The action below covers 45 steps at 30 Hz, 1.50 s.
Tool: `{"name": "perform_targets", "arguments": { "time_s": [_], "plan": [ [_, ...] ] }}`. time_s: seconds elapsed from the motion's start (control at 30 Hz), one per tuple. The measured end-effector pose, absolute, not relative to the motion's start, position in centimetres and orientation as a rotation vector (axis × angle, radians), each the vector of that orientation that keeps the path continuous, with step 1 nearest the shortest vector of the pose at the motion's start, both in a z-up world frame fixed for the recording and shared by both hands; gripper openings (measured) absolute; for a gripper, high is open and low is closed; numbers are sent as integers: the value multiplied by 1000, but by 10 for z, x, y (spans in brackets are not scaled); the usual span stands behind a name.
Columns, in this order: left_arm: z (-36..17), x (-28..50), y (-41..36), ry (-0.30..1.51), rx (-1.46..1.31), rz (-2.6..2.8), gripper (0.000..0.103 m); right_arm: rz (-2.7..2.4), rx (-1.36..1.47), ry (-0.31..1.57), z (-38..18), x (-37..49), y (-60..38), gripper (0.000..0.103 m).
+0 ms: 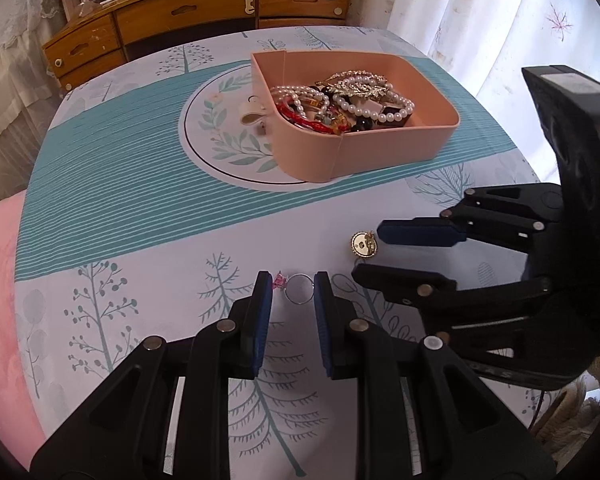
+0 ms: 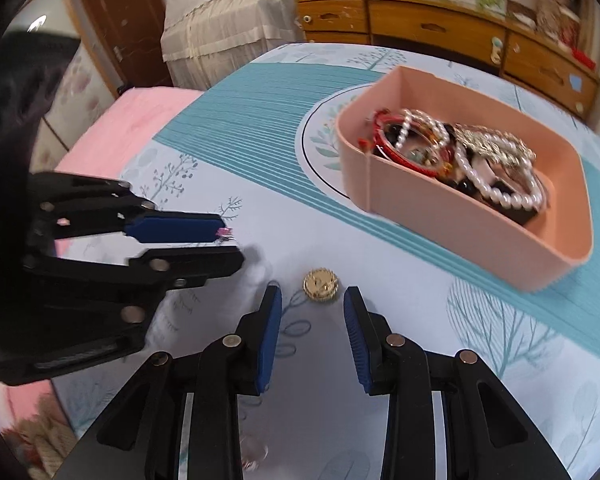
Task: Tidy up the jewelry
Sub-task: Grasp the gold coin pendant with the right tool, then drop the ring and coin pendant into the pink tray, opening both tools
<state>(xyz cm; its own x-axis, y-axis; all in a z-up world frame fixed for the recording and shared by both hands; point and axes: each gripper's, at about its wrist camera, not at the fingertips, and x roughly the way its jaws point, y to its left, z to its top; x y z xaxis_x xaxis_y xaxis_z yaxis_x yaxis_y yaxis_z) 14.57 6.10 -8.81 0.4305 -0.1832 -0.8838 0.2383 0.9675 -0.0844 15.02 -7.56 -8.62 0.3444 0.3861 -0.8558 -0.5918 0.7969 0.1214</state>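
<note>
Blue-padded left fingers (image 1: 288, 280) are bracketing a silver ring (image 1: 300, 289) at their tips, seemingly pinching it for lifting. Right fingers (image 2: 312, 292) are standing open around a gold pendant (image 2: 320, 284) lying on the bench (image 2: 400, 320), lining up a grasp. Beyond both, the pink box (image 1: 380, 144) is collecting jewelry.

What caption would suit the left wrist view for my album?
Left gripper, jaws pinching a ring, near the pink tray.
</note>
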Motion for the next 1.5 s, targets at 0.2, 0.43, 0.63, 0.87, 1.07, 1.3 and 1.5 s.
{"name": "perform_targets", "arguments": {
  "time_s": [0.2, 0.43, 0.63, 0.87, 1.07, 1.3, 1.5],
  "plan": [
    [-84, 141, 70, 1090, 34, -254, 18, 620, -368, 982, -90, 149, -59, 22],
    [-84, 140, 72, 1094, -1, -244, 18, 603, -397, 966, -93, 138, -57, 19],
    [-71, 139, 64, 1073, -1, -267, 18, 592, -348, 941, -73, 126, -83, 19],
    [-38, 152, 34, 1002, 17, -329, 18, 514, -190, 879, -23, 134, -145, 19],
    [-11, 184, -2, 943, 38, -370, 18, 471, -26, 847, 7, 158, -185, 19],
    [-11, 226, -30, 956, 33, -382, 18, 452, 169, 886, 16, 195, -215, 19],
    [-23, 241, -46, 966, 91, -383, 19, 399, 230, 956, 6, 226, -221, 19]
  ]
}}
